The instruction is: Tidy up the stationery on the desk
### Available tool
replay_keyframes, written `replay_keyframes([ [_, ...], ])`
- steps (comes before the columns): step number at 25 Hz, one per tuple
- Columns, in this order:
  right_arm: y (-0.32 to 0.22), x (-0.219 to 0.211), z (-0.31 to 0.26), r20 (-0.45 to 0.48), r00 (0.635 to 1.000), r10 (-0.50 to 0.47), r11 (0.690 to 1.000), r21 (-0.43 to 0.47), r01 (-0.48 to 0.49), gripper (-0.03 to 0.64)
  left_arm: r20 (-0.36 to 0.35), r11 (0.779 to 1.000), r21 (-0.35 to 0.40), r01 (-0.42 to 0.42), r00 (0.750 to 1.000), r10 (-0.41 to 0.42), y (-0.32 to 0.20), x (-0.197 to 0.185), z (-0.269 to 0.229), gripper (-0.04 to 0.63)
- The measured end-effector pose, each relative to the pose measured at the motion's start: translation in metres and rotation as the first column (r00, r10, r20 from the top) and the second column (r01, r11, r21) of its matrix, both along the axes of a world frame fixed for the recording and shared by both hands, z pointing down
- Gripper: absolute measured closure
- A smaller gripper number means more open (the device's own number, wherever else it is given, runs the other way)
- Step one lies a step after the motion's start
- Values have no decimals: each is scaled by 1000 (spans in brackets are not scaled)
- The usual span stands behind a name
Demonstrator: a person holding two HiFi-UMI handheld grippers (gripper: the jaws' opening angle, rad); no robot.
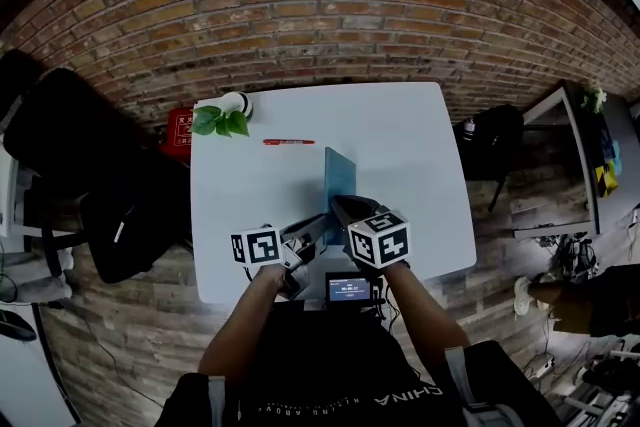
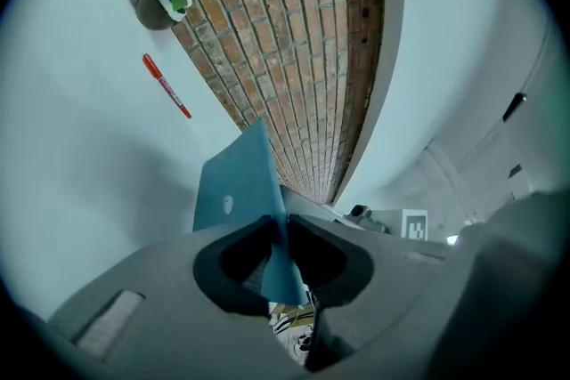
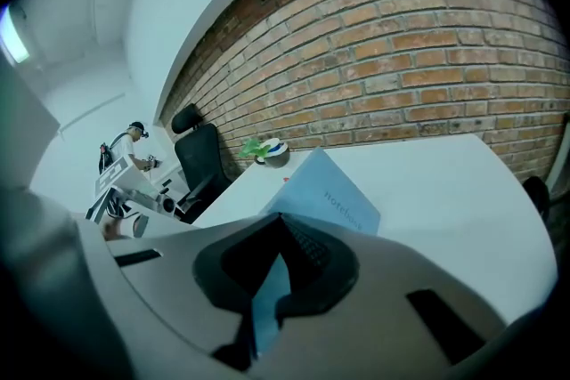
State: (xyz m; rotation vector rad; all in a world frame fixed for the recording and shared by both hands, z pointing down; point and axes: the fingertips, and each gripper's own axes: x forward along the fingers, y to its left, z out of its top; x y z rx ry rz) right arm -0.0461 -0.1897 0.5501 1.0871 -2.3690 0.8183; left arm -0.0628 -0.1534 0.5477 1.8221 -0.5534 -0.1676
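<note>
A blue notebook (image 1: 339, 180) is held up on edge over the white desk (image 1: 420, 145), and both grippers grip its near end. My left gripper (image 1: 318, 233) is shut on the notebook (image 2: 236, 187), whose thin cover runs between the jaws (image 2: 278, 249). My right gripper (image 1: 345, 210) is also shut on the notebook (image 3: 325, 196), pinching its edge (image 3: 278, 267). A red pen (image 1: 288, 142) lies flat on the desk beyond the notebook, and it shows in the left gripper view as a red pen (image 2: 166, 85).
A small potted plant (image 1: 225, 118) stands at the desk's far left corner. A black chair (image 1: 70, 145) is left of the desk, another black seat (image 1: 495, 140) to the right. A small screen device (image 1: 350, 289) sits at the near edge. A person (image 3: 134, 147) stands far off.
</note>
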Motion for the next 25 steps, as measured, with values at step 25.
replay_keyframes([
  [25,4,3,20,-27,1000,8,999,-40,-9,607,251,980,-140,144,962,-106,11,-92,90,545],
])
